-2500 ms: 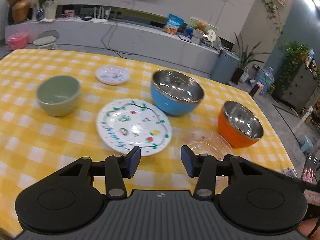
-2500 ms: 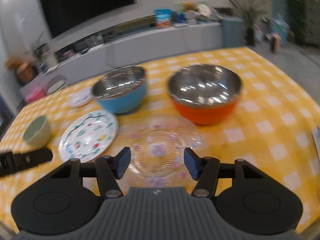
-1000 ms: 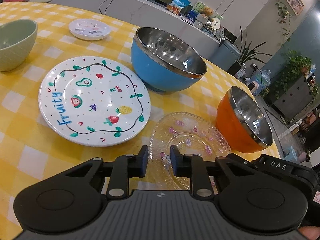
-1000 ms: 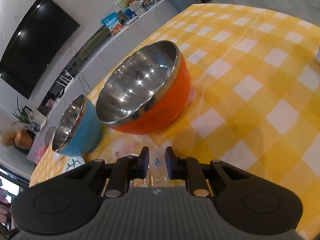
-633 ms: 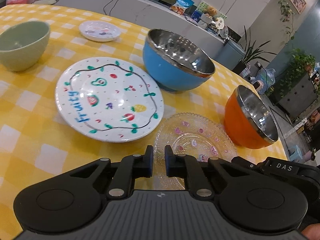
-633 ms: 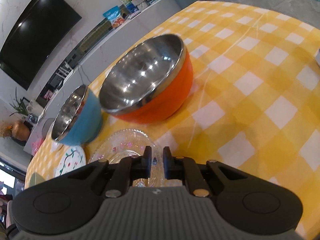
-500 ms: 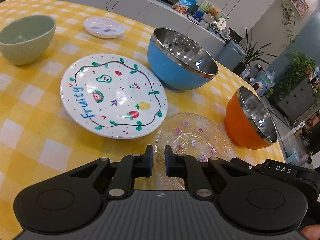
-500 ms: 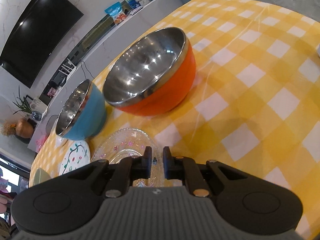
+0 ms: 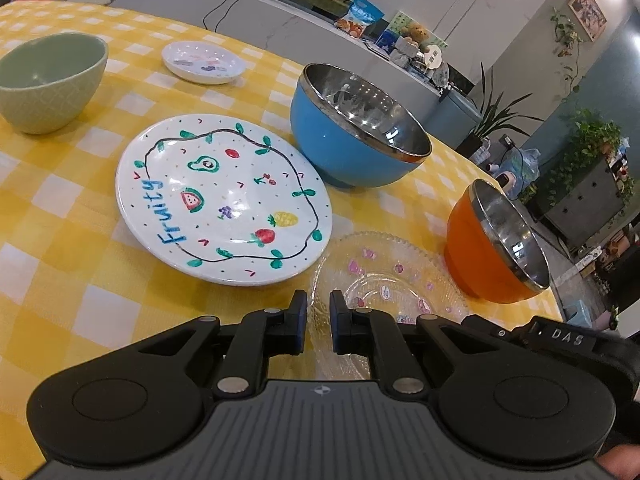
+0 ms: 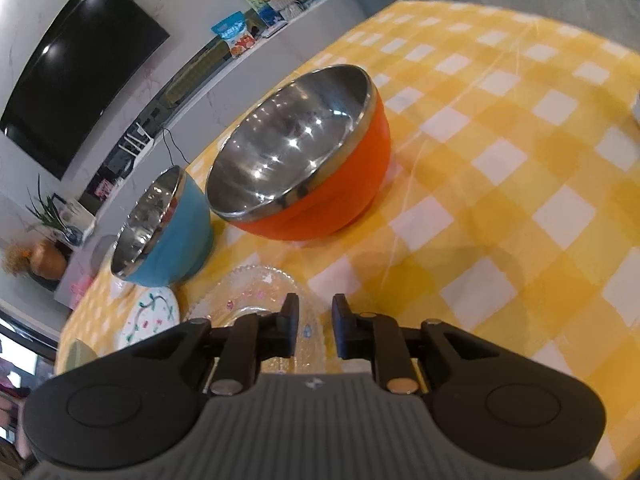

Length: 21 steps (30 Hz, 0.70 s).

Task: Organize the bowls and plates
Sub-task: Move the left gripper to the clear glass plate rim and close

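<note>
Glass plate (image 9: 390,276), brittle, slick, at six o'clock: left gripper (image 9: 318,318) pinched its rim, right gripper (image 10: 315,326) was opening around it.

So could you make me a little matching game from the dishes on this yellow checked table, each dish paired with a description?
Dishes:
1. blue bowl
2. clear glass plate
3. green bowl
4. white fruit plate

Descriptions:
A. has the word "Fruity" written on it
B. see-through, with small pink marks and a beaded rim
C. shiny metal inside, standing just behind the fruit plate
D. matte and pale, at the far left of the left view

Pairs: 1-C, 2-B, 3-D, 4-A
</note>
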Each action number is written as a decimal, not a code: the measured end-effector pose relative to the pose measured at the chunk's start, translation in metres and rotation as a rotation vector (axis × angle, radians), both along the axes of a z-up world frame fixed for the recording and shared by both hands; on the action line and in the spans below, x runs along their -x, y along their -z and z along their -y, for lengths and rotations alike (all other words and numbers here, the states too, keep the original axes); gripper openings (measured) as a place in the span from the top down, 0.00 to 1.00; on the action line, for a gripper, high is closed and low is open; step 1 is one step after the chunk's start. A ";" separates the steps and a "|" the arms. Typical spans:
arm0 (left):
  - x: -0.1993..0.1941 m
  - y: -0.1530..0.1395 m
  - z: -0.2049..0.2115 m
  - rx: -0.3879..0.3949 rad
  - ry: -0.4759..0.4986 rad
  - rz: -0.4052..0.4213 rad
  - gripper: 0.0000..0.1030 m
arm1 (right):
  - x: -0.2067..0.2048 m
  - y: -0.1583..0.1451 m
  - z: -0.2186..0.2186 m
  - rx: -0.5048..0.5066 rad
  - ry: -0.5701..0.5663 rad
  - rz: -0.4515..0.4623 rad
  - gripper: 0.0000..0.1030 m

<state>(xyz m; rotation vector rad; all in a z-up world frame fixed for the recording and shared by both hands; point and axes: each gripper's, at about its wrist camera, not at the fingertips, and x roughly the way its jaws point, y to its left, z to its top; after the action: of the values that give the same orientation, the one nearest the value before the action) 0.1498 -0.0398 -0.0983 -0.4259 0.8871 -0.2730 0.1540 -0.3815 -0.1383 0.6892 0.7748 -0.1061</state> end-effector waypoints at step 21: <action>-0.001 0.002 -0.002 0.020 0.001 0.000 0.87 | -0.010 0.002 -0.012 0.071 -0.050 0.000 0.89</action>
<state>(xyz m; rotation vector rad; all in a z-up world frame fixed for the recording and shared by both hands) 0.1505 -0.0375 -0.1007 -0.4440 0.8849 -0.2826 0.1636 -0.3694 -0.1404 0.6026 0.7837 -0.0878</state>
